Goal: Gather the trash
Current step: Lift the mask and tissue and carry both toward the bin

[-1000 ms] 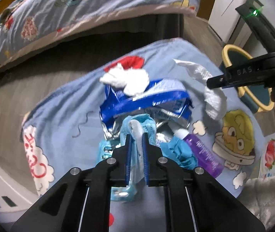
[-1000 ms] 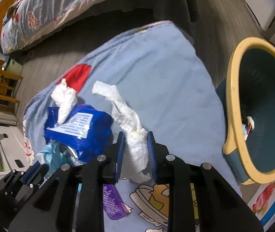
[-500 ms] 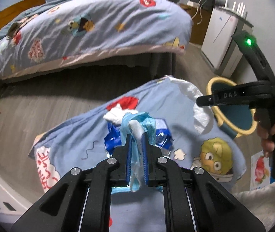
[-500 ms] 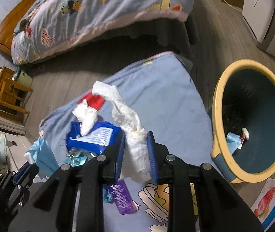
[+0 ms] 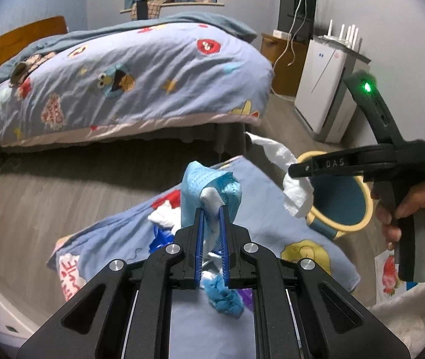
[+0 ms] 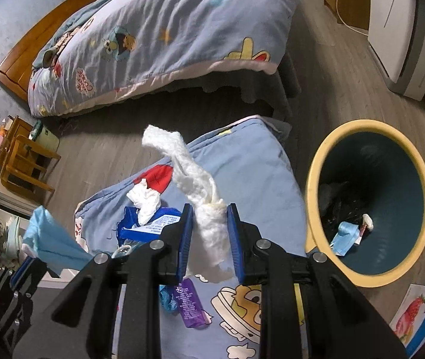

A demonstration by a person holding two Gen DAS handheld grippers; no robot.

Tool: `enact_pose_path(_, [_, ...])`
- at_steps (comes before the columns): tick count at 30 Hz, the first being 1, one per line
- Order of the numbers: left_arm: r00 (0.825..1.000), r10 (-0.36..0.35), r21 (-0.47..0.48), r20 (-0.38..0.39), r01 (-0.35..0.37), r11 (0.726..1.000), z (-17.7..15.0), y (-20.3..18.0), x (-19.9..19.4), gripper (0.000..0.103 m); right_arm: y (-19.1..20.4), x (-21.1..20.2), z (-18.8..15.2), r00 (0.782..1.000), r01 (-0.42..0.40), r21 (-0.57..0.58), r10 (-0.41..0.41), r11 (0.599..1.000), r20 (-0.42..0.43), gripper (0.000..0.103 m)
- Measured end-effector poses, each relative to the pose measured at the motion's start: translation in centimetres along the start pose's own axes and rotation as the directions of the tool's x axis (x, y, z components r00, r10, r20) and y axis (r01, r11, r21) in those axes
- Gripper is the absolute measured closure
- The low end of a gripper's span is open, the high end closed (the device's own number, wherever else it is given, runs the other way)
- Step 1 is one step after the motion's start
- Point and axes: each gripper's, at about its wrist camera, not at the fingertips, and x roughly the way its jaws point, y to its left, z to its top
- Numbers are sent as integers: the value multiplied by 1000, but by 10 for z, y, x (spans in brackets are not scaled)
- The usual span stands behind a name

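Note:
My left gripper [image 5: 211,211] is shut on a light blue face mask [image 5: 209,188] and holds it high above the blue blanket [image 5: 260,218]; the mask also shows in the right wrist view [image 6: 51,242]. My right gripper [image 6: 209,209] is shut on a long white paper towel [image 6: 194,176], which also shows in the left wrist view [image 5: 290,173], beside the bin. The yellow-rimmed dark blue trash bin [image 6: 311,179] stands to the right with a blue mask piece [image 6: 342,236] inside. On the blanket lie a blue wrapper [image 6: 149,224], a crumpled white tissue [image 6: 145,202] and a purple packet [image 6: 190,303].
A bed with a cartoon quilt [image 5: 128,80] stands across the wooden floor [image 5: 48,197]. A white appliance [image 5: 326,89] is against the right wall. A small wooden chair [image 6: 24,161] stands at the left. A strawberry picture book [image 6: 415,317] lies by the bin.
Both grippers have risen away from the blanket with their loads. The mask has come clear of the trash pile. The bin now looms larger in the right wrist view.

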Motion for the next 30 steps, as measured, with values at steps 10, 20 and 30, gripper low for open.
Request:
enact_pose_path(10, [1000,14,9,-6,-14,1000,3,-7,8,92,-20,-16,1,1000,12,9,-12,1000,24,80])
enact_pose_path(20, [991,1,-4,-132,-2,1000,-16,-3,45,92,-26,-13,1,1000,11,17,-11,1000,9,80])
enact_pose_path(30, [959,15,11,-284,-12,1000,-40,-5,77,92,-31,-10,2,1000,12,18,-12,1000,1,80])
